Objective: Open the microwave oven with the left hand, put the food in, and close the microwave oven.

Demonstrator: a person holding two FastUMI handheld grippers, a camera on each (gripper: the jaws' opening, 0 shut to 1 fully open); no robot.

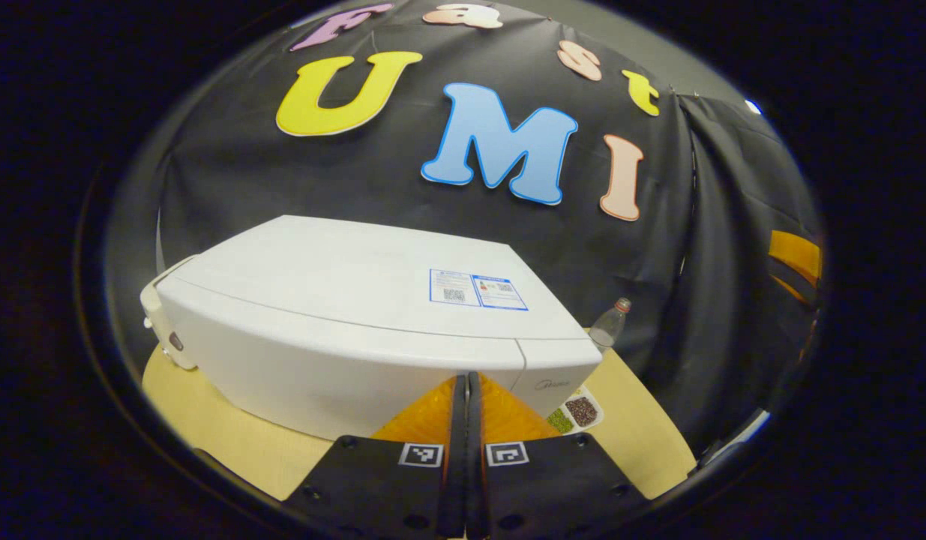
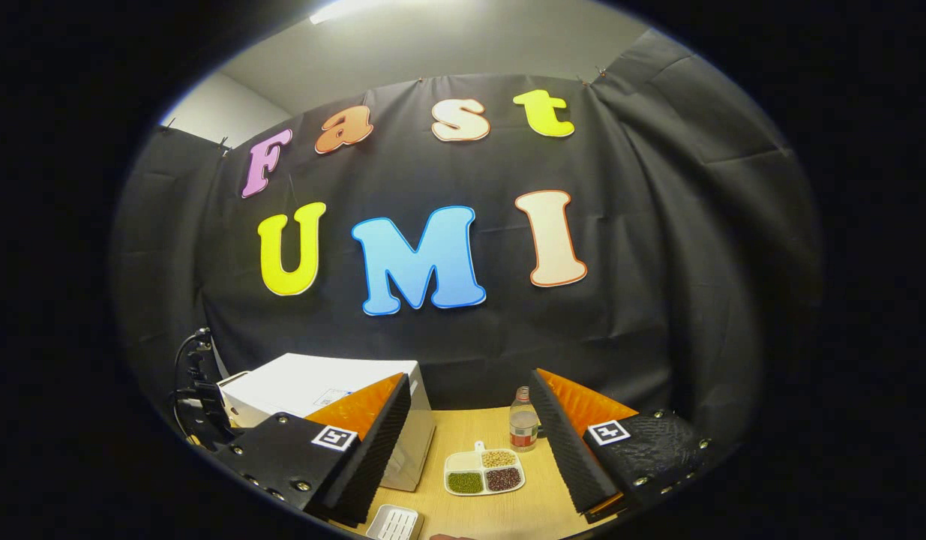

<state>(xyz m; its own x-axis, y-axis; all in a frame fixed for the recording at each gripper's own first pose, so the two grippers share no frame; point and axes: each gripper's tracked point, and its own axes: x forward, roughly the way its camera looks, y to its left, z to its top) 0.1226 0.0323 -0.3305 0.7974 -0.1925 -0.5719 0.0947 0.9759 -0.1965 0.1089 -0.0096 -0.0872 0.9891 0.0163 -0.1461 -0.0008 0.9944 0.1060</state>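
The white microwave (image 1: 358,322) fills mid-frame in the left gripper view, door closed, directly ahead of the closed, empty left hand-held gripper (image 1: 466,420), while the food tray (image 2: 483,471) lies at lower centre between the open right hand-held gripper's (image 2: 470,442) fingers on the surface (image 2: 463,435).

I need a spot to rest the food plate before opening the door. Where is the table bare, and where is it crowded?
Bare wood lies on the table in front of the divided plate, between the microwave and the right gripper. Behind the plate, the bottle crowds it. A small white tray sits at the near edge.
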